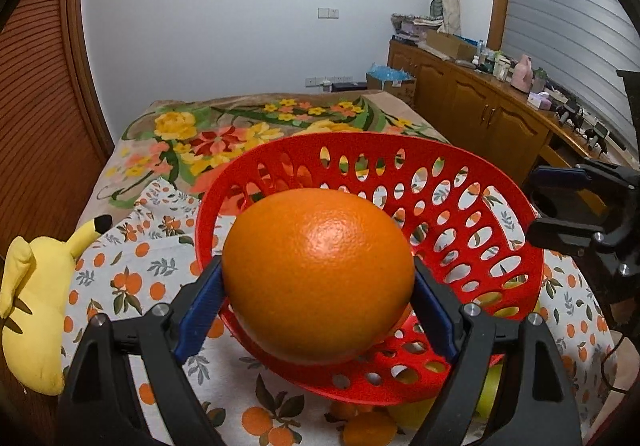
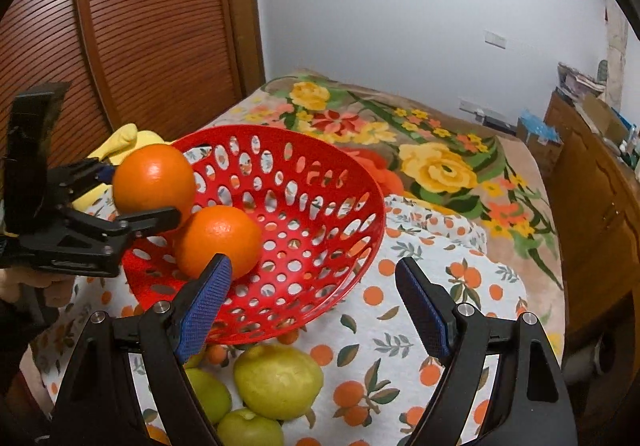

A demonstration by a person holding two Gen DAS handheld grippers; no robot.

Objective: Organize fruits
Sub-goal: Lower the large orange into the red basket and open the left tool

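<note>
The left gripper (image 1: 318,288) is clamped on a big orange (image 1: 318,276) at frame centre, held over the near rim of the red basket (image 1: 440,174). In the right wrist view, a second orange (image 2: 218,240) lies inside the basket, just beyond the blue pad (image 2: 204,302) of the right gripper (image 2: 316,306), whose jaws are spread wide, holding nothing. Green-yellow fruits (image 2: 278,380) lie on the orange-print cloth (image 2: 400,326), bottom centre.

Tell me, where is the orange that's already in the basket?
In the right wrist view, that orange sits inside the red basket, at its left, just below the claw-held orange.
</note>
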